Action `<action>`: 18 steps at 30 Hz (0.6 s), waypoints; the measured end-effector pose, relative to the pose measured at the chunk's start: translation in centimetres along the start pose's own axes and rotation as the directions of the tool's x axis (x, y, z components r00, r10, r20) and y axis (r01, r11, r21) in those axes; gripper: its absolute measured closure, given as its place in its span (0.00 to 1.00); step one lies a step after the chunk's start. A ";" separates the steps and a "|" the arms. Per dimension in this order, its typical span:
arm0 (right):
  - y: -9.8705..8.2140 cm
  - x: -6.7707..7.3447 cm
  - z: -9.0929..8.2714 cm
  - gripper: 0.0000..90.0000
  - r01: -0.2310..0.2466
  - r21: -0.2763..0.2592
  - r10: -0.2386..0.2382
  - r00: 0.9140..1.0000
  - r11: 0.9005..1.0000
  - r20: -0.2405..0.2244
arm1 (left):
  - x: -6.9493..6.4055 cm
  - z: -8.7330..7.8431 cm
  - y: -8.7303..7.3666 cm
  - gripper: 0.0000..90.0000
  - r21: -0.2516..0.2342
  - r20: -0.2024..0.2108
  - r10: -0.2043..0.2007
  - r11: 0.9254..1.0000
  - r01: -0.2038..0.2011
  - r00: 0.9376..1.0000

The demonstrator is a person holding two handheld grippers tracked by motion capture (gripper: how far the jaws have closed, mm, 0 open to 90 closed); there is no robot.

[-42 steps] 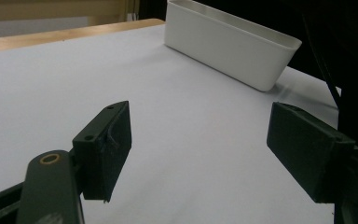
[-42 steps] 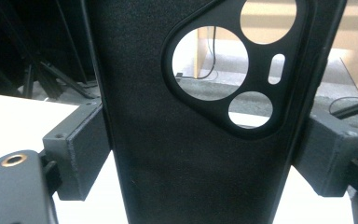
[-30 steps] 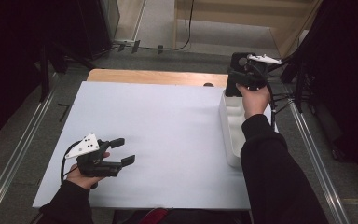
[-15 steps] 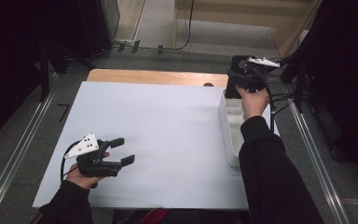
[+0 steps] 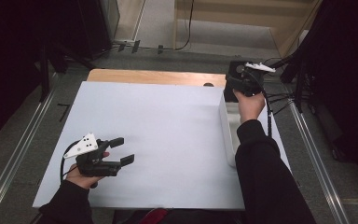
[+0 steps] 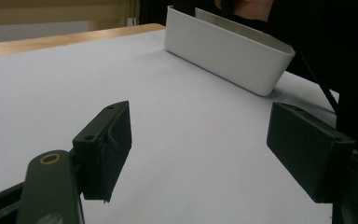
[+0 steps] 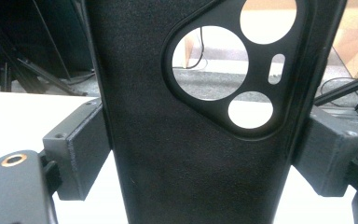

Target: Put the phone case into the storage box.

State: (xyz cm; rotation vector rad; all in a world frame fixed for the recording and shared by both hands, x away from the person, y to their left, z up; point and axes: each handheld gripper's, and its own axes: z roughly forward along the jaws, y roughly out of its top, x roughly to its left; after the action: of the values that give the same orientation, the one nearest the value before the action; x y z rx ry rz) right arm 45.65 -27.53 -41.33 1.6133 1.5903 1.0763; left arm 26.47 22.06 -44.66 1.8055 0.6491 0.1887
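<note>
No readable text, label or number appears anywhere.

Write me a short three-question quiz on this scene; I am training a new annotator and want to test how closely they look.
1. True or false: the left gripper has something between its jaws.
2. What does the right gripper hold? A) a white cup B) a black phone case with camera cutouts C) a cloth
3. Which side of the white table does the white bin sit on in the high view?

Key
1. False: its jaws stand open over bare table.
2. B: the black phone case stands upright between the pads.
3. The right side, by the person's right forearm.
</note>
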 end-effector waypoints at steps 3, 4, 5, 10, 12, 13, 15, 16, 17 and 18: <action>-0.3 -0.1 0.3 0.14 0.008 0.006 -0.008 1.000 1.000 0.000 | 0.0 0.0 0.0 0.25 0.000 0.001 -0.003 1.000 0.003 1.000; -0.4 -0.2 0.4 0.14 0.014 0.007 -0.014 1.000 1.000 -0.001 | 0.0 0.0 0.0 0.25 -0.002 0.002 -0.004 1.000 0.004 1.000; -0.5 -0.2 0.4 0.14 0.006 0.011 -0.006 1.000 1.000 -0.002 | 0.0 0.0 0.0 0.25 -0.003 0.002 -0.005 1.000 0.005 1.000; -0.8 -0.1 0.5 0.14 0.004 0.012 -0.004 1.000 1.000 -0.006 | 0.0 0.0 0.0 0.25 0.001 0.003 -0.008 1.000 0.008 1.000; -1.0 -0.1 0.6 0.14 0.003 0.016 -0.003 1.000 1.000 -0.003 | 0.0 0.0 0.0 0.25 0.005 0.004 -0.010 1.000 0.010 1.000; -1.0 -0.1 0.7 0.14 0.004 0.017 -0.003 1.000 1.000 -0.002 | 0.0 0.0 0.0 0.25 0.000 0.005 -0.010 1.000 0.010 1.000; -1.2 -0.2 0.7 0.14 -0.004 0.022 0.004 1.000 1.000 -0.004 | 0.0 0.0 0.0 0.25 -0.003 0.006 -0.012 1.000 0.012 1.000; -1.3 -0.3 0.8 0.14 -0.008 0.026 0.009 1.000 1.000 -0.006 | 0.0 0.0 0.0 0.25 -0.003 0.006 -0.012 1.000 0.012 1.000; -1.4 -0.4 0.9 0.14 -0.007 0.034 0.008 1.000 0.999 -0.013 | 0.0 0.0 0.0 0.25 -0.002 0.006 -0.010 1.000 0.010 1.000; -1.5 -0.5 1.0 0.14 -0.009 0.045 0.009 1.000 0.999 -0.018 | 0.0 0.0 0.0 0.25 0.000 0.005 -0.011 1.000 0.011 1.000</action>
State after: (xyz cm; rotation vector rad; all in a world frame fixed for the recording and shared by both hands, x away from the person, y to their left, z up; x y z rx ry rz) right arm 45.86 -27.78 -43.19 1.6457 1.6310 1.0697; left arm 26.51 22.04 -44.66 1.8015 0.6547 0.1768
